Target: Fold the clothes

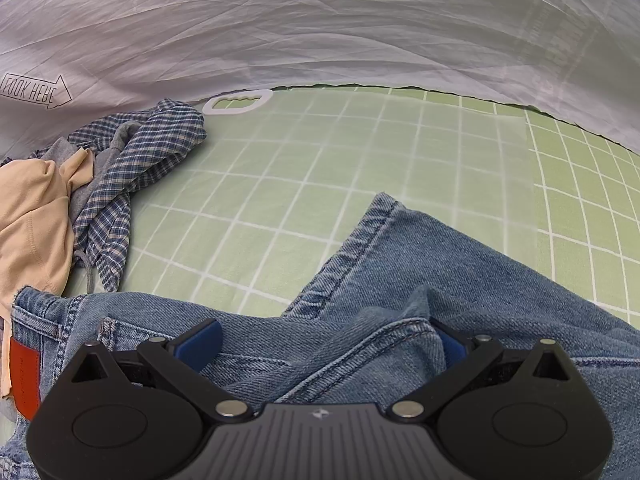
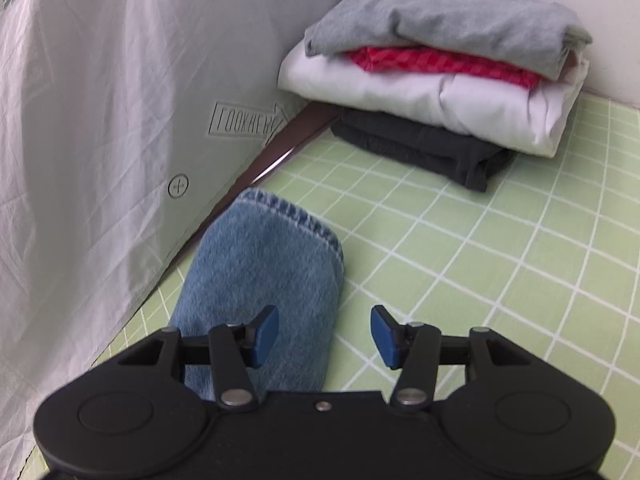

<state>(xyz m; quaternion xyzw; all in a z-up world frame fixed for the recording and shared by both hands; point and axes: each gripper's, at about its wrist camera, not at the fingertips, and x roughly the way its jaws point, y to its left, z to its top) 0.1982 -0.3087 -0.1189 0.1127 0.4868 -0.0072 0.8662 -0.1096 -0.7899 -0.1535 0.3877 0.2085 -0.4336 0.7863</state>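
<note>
Blue jeans [image 1: 440, 264] lie rumpled on the green checked sheet [image 1: 320, 160], waistband and red patch [image 1: 25, 376] at the lower left. My left gripper [image 1: 324, 340] sits low over them with its jaws wide apart. A raised denim fold lies against the right pad [image 1: 450, 346], while the left pad [image 1: 202, 340] stands free. In the right wrist view one jeans leg [image 2: 260, 264] stretches away towards its hem. My right gripper [image 2: 324, 332] is open above the leg's near right edge, its pads pressing on nothing.
An unfolded heap lies at the left: a plaid shirt [image 1: 132, 168], a grey hoodie [image 1: 60, 152], a beige garment [image 1: 32, 216]. A white plastic handle [image 1: 238, 103] lies by the hanging white cloth [image 1: 280, 32]. A folded stack [image 2: 440, 80] stands at the far right corner.
</note>
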